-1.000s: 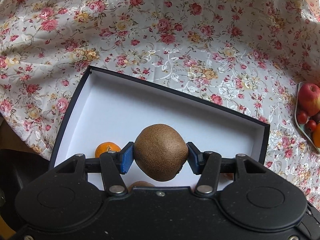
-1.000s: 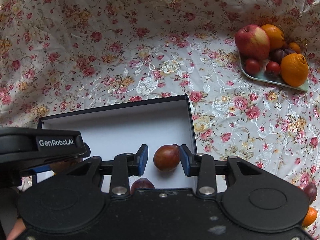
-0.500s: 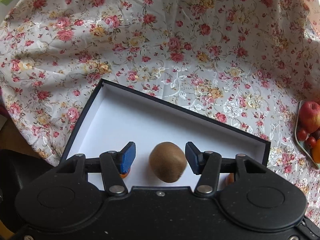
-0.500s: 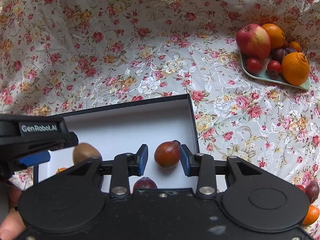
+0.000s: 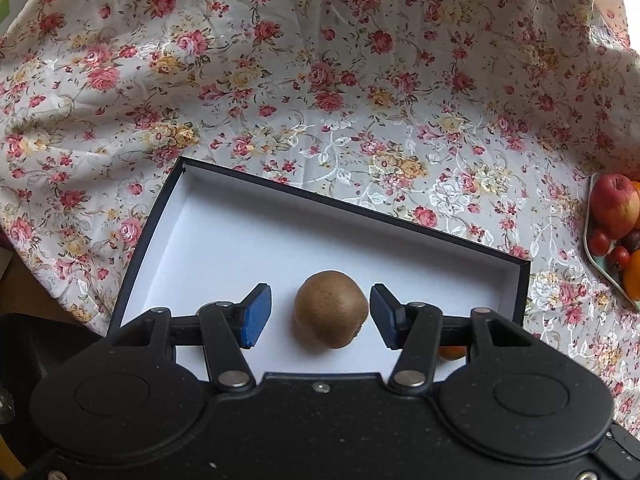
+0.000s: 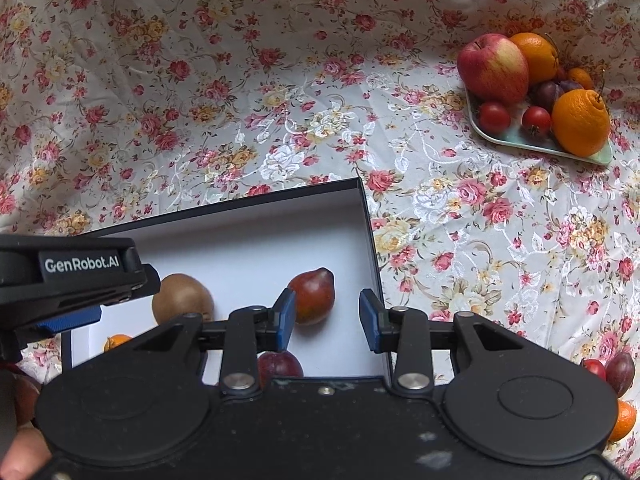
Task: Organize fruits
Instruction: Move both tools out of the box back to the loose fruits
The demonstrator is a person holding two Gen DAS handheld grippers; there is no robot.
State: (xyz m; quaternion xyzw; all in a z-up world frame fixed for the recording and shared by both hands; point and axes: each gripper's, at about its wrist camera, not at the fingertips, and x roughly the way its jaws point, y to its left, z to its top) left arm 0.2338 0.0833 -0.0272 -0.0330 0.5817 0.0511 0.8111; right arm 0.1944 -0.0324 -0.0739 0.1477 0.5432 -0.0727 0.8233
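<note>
While the kiwi (image 5: pixel 331 309) lies on the white floor of the box (image 5: pixel 256 236), the left hand-held gripper (image 5: pixel 320 316) sits around it with jaws spread wide, blue pads (image 5: pixel 256 315) clear of the skin on both sides. An orange fruit (image 5: pixel 452 353) shows partly behind the right finger. Right hand-held gripper (image 6: pixel 327 321) also wide, holding nothing; a red pear (image 6: pixel 313 297) lies in the box just beyond its left pad, a plum (image 6: pixel 279 366) lower, close to the gripper body. Small orange (image 6: pixel 115 341) near the box's left wall. Floral cloth (image 6: pixel 240 92) covers the tabletop. Tray (image 6: pixel 520 141) at far right carries an apple (image 6: pixel 493 68), oranges, tomatoes. Loose fruit (image 6: pixel 619 372) on the cloth at the right edge.
</note>
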